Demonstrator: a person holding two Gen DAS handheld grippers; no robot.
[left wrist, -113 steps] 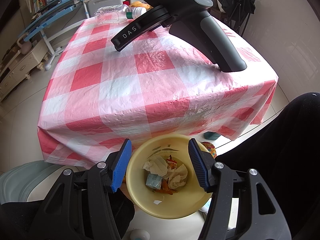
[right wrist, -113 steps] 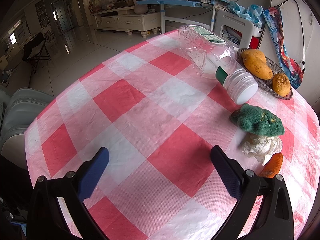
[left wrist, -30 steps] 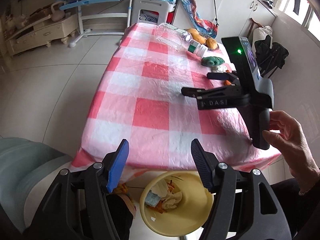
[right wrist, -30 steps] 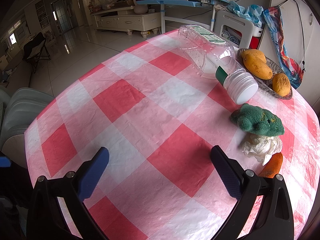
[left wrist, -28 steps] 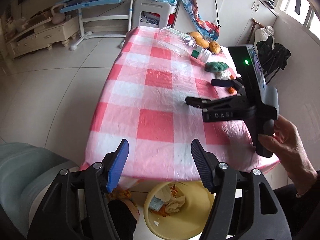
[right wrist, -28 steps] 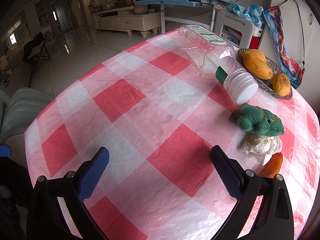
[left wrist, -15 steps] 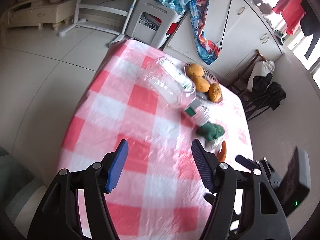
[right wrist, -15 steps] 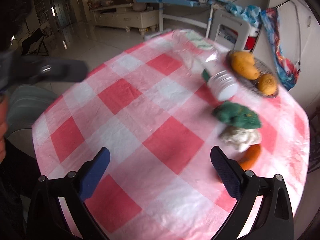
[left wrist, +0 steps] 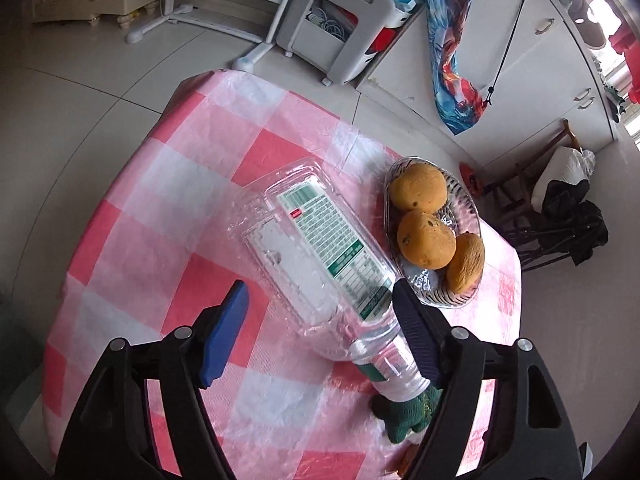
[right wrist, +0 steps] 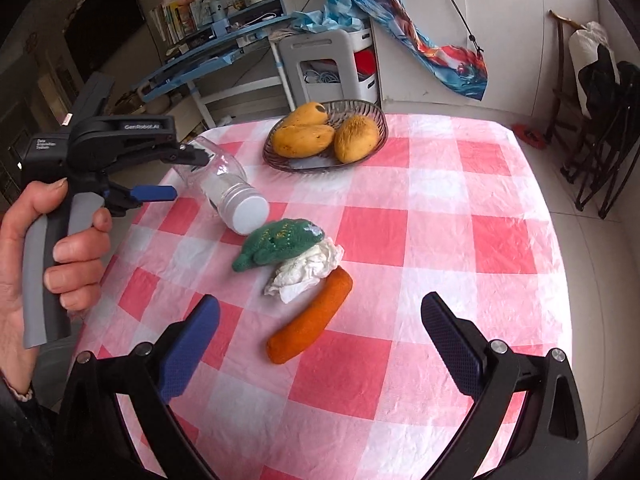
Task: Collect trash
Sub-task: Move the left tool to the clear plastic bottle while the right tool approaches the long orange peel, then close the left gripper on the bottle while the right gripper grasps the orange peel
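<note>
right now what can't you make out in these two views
- Plastic bottle, right wrist view: most of its body is behind the left gripper; whether the fingers touch it is unclear.
- Green knitted toy, left wrist view: partly behind the gripper's right finger.
- Crumpled tissue and orange knitted carrot: tissue hidden, carrot barely visible at the left wrist view's bottom edge.
- Bottle label print: too small to read.

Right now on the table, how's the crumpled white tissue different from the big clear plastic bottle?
The tissue is small, white and crumpled; the bottle is large, clear and rigid, with a green label and white cap. The tissue is wedged between the green knitted toy and the orange carrot toy; the bottle lies on its side between the open left gripper's fingers. Both rest on the checked tablecloth.
</note>
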